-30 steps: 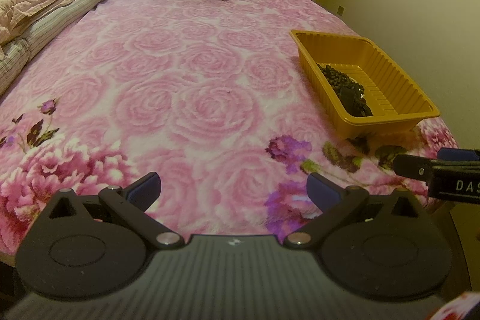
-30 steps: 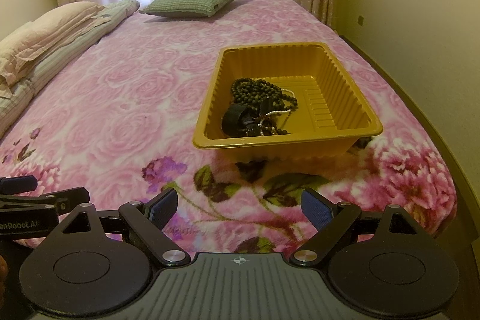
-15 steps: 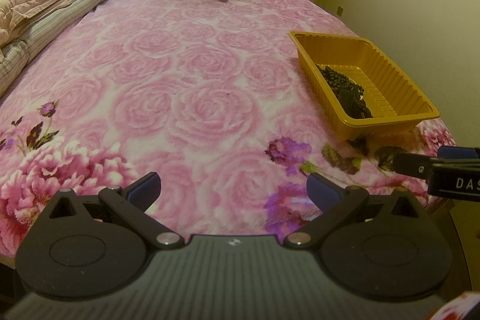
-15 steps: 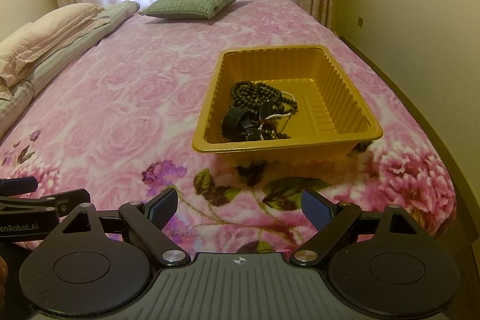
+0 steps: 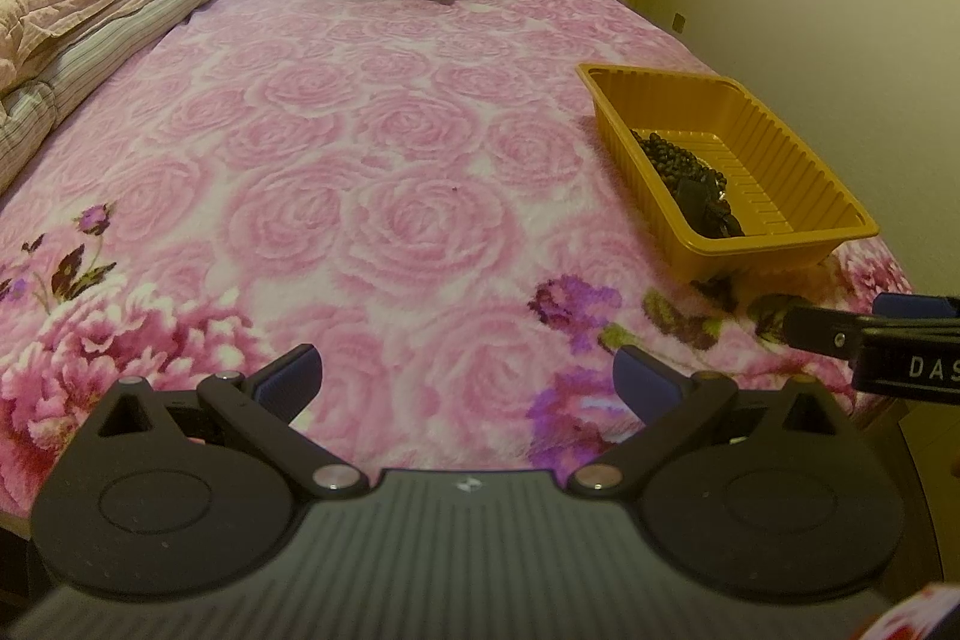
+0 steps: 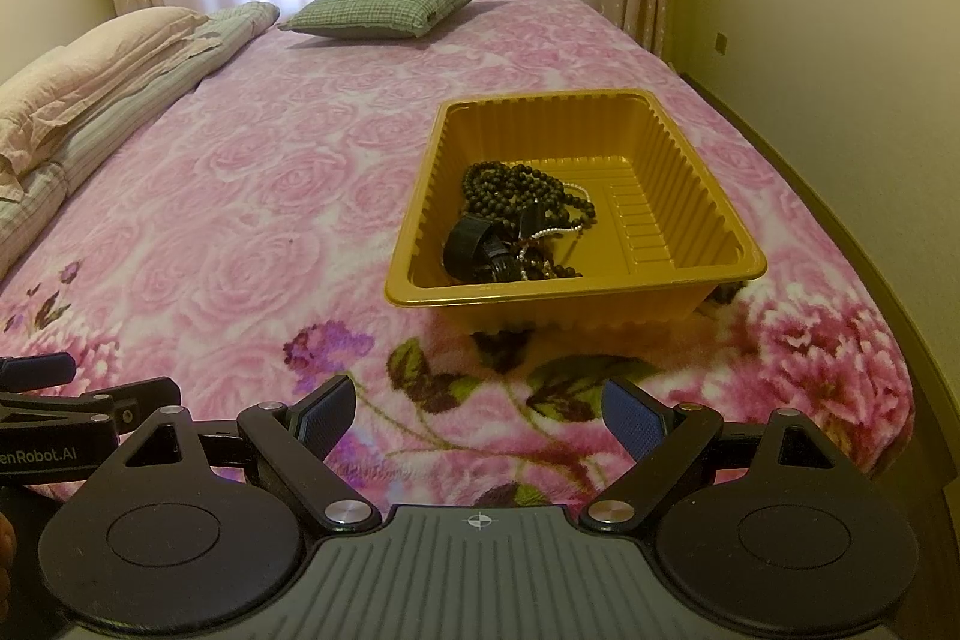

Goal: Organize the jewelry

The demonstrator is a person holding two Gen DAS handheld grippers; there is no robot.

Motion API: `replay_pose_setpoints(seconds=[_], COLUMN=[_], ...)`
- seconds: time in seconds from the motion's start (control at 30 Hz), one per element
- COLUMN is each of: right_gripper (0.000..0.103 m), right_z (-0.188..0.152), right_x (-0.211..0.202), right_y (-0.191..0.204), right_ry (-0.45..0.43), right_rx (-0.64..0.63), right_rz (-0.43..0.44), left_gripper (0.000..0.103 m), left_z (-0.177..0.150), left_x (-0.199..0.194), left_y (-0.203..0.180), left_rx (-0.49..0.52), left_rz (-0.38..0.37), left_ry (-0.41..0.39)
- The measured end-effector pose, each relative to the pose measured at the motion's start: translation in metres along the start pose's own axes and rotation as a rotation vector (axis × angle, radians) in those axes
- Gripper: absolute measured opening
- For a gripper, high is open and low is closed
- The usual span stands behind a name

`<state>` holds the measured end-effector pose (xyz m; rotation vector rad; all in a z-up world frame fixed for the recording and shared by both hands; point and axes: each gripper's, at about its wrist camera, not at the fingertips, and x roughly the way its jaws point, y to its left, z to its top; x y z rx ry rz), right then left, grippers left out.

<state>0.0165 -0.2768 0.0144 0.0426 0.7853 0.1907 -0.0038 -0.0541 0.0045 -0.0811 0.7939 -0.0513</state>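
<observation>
Both tools hovering low over the bed's (image 6: 240,196) foot: left tool (image 5: 468,376) and right tool (image 6: 478,415) gaping wide, gripping nothing. Jewelry (image 6: 516,226) lying heaped inside yellow tray (image 6: 576,289) ahead of right tool.

The bed (image 6: 252,196), under a pink rose blanket, carries a yellow tray (image 6: 576,287), a green pillow (image 6: 390,1) and folded bedding (image 6: 102,100).

The bedspread (image 6: 252,196) is pink, printed all over with roses, with purple blooms and green leaves at 6 o'clock. The tray (image 6: 576,287) is mustard yellow and ribbed. The beads (image 6: 510,187) in it are dark brown. At 12 o'clock, the pillow (image 6: 390,1) is green plaid.
</observation>
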Motion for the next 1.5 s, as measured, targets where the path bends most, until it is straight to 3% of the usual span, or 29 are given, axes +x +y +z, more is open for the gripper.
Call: replay_pose_setpoints(seconds=[1.33,1.5], right_gripper=[0.089,0.089], right_z=[-0.0003,-0.0007], right_x=[0.0023,0.0026], right_y=[0.0008,0.001], right_ry=[0.003,0.004], right_rx=[0.001,0.001], right_rz=[0.001,0.002], left_gripper=[0.103,0.103], left_z=[-0.0021,-0.0039], left_x=[0.0002,-0.0031], left_y=[0.0013,0.0041], left_rx=[-0.001,-0.02], left_rz=[-0.002,0.009], left_ry=[0.0,-0.028])
